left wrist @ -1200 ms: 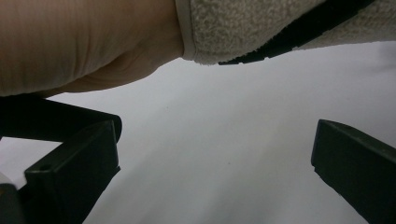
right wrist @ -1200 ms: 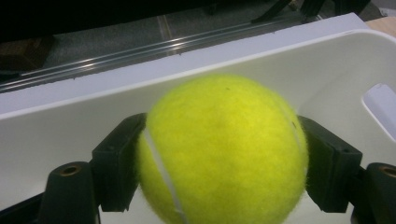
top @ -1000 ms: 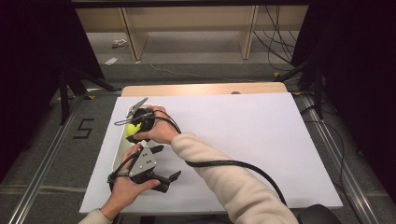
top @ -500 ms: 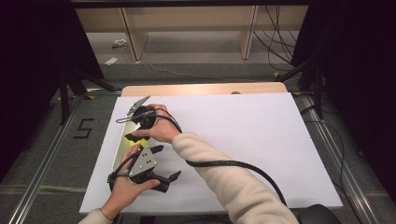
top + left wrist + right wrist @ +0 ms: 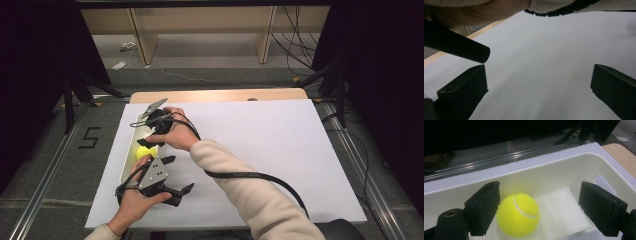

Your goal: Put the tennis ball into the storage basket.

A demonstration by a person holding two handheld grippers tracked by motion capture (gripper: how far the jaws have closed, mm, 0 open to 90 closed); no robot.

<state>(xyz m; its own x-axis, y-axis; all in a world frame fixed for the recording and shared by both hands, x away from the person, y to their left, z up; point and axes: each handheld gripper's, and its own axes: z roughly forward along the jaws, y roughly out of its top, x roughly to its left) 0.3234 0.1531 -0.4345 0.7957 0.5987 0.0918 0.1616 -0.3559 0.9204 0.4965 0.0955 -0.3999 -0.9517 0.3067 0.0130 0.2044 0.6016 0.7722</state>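
Counter (image 5: 280,150): white sheet, mostly bare. At its left edge sits the bin (image 5: 128,156), a long white tub, its long axis running away from me along the counter's edge. In the right gripper view I see the bin's (image 5: 554,170) inside wall, with a handle cut-out in the end wall.

My right arm crosses over to the left; the right gripper (image 5: 150,127) hangs over the bin, pointing down into it. Its jaws are wide apart, holding nothing. Left gripper (image 5: 167,177) rests nearer to me, just beside the bin's near end, jaws apart too, nothing between them but white sheet.

Ball (image 5: 145,152): yellow tennis ball, on the bin floor. From the right gripper (image 5: 539,207) view the ball (image 5: 518,215) lies inside the jaw gap but off-centre, right against the left-hand jaw, a wide gap to the other. Touching or just shy, can't tell.

Right gripper is the nearer one. I judge it should shift toward the ball's side to centre it before closing.
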